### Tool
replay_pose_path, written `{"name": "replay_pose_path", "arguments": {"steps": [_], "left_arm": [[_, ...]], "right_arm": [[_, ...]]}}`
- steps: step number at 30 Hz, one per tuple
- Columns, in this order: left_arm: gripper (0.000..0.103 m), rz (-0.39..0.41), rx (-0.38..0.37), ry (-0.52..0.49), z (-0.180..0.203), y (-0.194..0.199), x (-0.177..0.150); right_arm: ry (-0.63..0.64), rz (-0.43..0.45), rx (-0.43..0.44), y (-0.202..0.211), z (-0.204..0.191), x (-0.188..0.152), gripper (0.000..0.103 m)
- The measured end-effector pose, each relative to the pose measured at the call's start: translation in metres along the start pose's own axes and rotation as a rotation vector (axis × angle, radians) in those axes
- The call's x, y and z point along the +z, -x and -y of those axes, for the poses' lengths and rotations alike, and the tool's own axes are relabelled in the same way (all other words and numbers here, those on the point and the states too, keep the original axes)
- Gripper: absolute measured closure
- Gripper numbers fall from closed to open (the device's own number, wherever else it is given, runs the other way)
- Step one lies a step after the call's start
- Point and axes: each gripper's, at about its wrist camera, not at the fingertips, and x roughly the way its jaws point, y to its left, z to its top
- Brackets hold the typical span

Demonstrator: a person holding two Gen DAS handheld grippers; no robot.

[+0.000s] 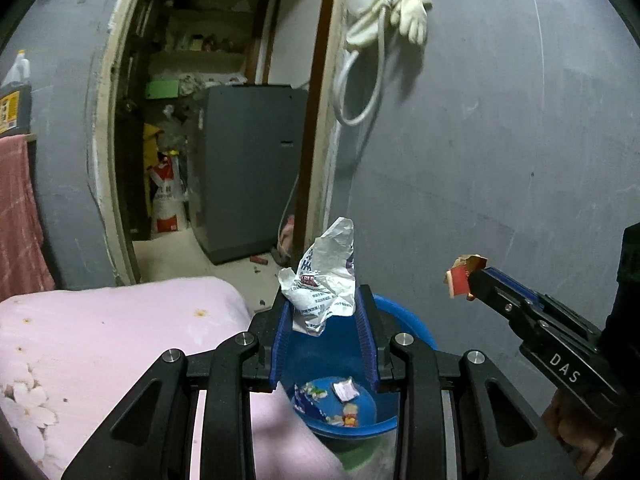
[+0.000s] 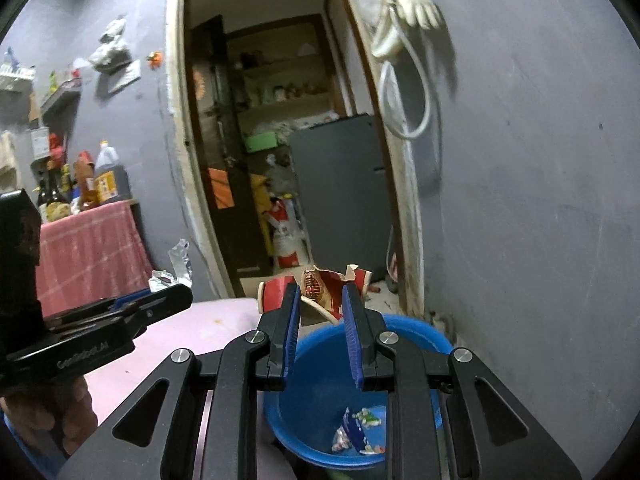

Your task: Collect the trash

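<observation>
Your left gripper (image 1: 324, 312) is clamped on a crumpled white plastic wrapper (image 1: 324, 280) with blue and red print, and your right gripper (image 2: 320, 308) is clenched on a torn red paper carton (image 2: 320, 286), its pale inner side showing. What matters for the coming move is the blue plastic bin (image 2: 416, 334): in both wrist views it lies directly below and slightly ahead of the fingertips, so each piece hangs over or very near the open mouth. The left hand seems a little better centred over it; the carton sits closer to the far rim. The wrapper stands upright between the blue ribbed pads (image 1: 282, 340), long axis pointing up, thin and wrinkled, so I think it will fall slowly and may cling to a pad. The carton is stiffer, with ragged edges, and should drop more cleanly. Small colourful wrappers (image 1: 332, 398) already lie on the bin's bottom. The pink flowered bedcover (image 1: 100, 340) is just beside the bin on your left.
</observation>
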Motion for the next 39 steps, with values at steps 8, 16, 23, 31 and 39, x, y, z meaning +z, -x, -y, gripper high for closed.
{"name": "replay_pose_path", "arguments": {"steps": [8,16,23,31,39], "left_arm": [[0.076,-0.16,0.006,0.008,0.006,-0.046,-0.016],[0.076,-0.274,-0.02,0.064,0.003,-0.082,-0.027],[0.067,-0.314,-0.037,0.099,-0.002,-0.096,-0.034],[0.057,-0.282,-0.024,0.148,-0.012,-0.09,-0.03],[0.037,-0.168,0.016,0.194,-0.026,-0.058,-0.019]], "right_arm": [[-0.058,-0.094,-0.018,-0.021,0.025,-0.019,0.083],[-0.107,-0.171,-0.012,-0.038,0.035,-0.033,0.083],[-0.135,-0.214,-0.017,-0.047,0.043,-0.04,0.083],[-0.14,-0.233,-0.026,-0.054,0.044,-0.041,0.073],[-0.107,-0.161,-0.05,-0.039,0.036,-0.032,0.06]]}}
